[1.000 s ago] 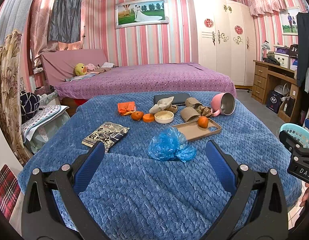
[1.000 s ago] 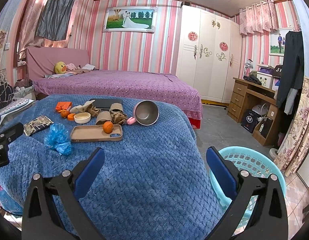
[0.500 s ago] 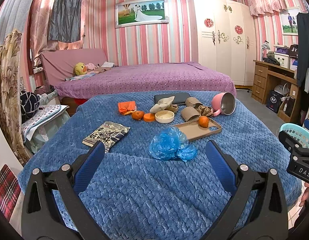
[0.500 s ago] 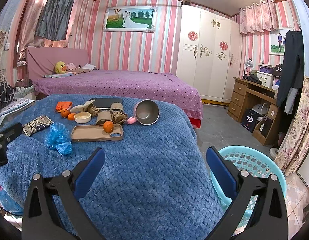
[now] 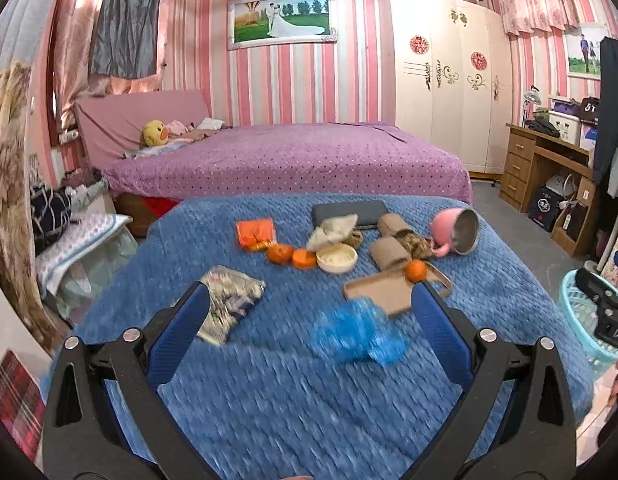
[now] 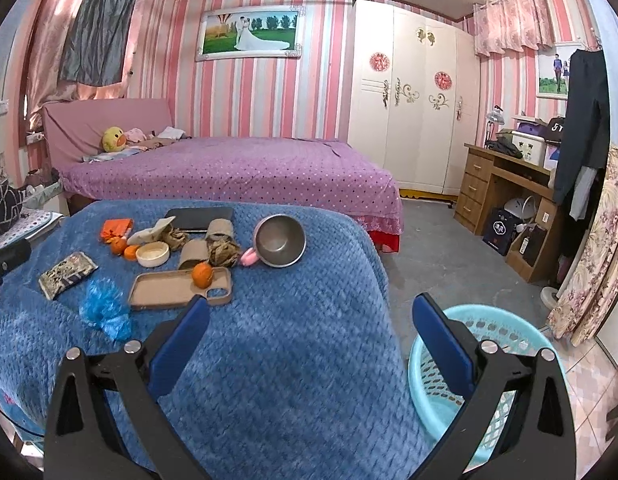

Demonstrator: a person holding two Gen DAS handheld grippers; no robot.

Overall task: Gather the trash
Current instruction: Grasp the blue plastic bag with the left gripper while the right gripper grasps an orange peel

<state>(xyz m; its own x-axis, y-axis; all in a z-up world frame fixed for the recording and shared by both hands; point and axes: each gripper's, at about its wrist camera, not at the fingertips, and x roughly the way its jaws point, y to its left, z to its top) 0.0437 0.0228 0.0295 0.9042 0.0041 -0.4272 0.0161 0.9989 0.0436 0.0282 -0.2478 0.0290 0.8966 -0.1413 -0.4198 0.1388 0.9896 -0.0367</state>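
A crumpled blue plastic bag (image 5: pixel 359 334) lies on the blue blanket (image 5: pixel 269 400), between the wide-open fingers of my left gripper (image 5: pixel 309 316) and a little beyond them. It also shows in the right wrist view (image 6: pixel 105 310). A patterned snack wrapper (image 5: pixel 227 300) lies to its left. Further back lie an orange wrapper (image 5: pixel 255 232), brown paper rolls (image 5: pixel 393 240) and crumpled paper (image 5: pixel 333 230). My right gripper (image 6: pixel 309 320) is open and empty over the blanket's right edge, beside a light blue basket (image 6: pixel 497 320) on the floor.
A tan tray (image 5: pixel 385 286) holds an orange (image 5: pixel 416 270). A cream bowl (image 5: pixel 336 258), orange pieces (image 5: pixel 291 256), a tipped pink mug (image 5: pixel 457 230) and a dark tablet (image 5: pixel 351 212) lie at the back. A purple bed (image 5: pixel 289 156) is behind, a wooden desk (image 6: pixel 505 184) at right.
My left gripper has moved forward and down toward the blue bag, which now sits between its fingers. The right gripper has moved slightly forward.
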